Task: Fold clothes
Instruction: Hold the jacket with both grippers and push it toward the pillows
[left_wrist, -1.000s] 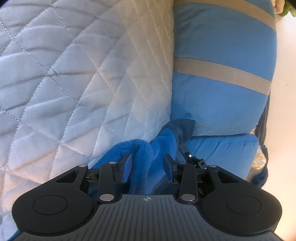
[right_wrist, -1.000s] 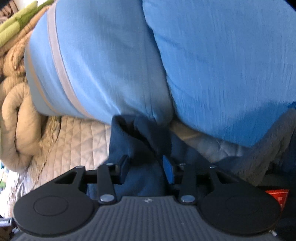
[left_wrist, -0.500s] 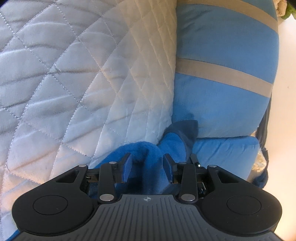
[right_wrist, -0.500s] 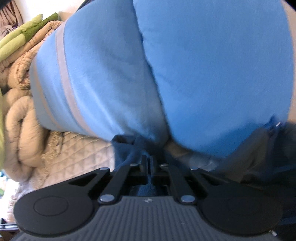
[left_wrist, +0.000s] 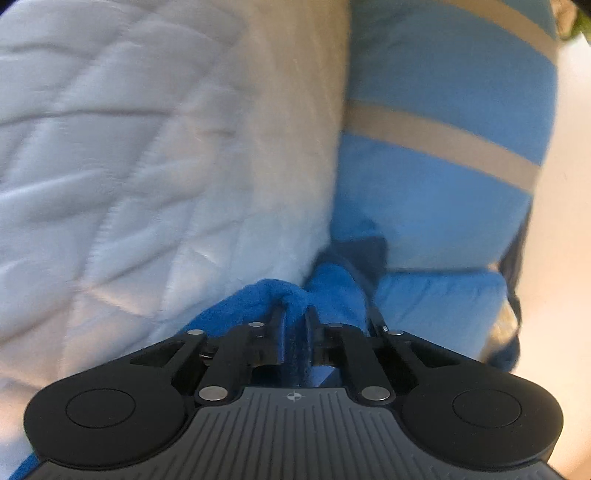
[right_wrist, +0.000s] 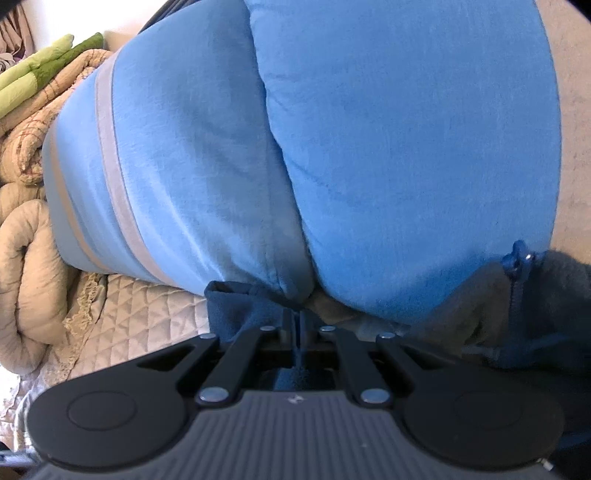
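A blue fleece garment lies bunched on the quilted bed cover, against the pillows. In the left wrist view my left gripper is closing its jaws on a raised fold of the fleece, and the pads pinch it. The right wrist view shows a darker edge of the same garment tucked under the pillows. There my right gripper is shut on it, with a thin strip of fabric between the pads. A blue zipper pull shows at the right; the rest of the garment is hidden below the grippers.
A white quilted bed cover fills the left. A blue pillow with grey stripes and a plain blue pillow press close ahead. A rolled beige comforter and green bedding lie far left.
Both grippers went from open around the fleece to shut on it, the right one first, then the left. The right gripper also tilted slightly, bringing the pillows closer in its view.
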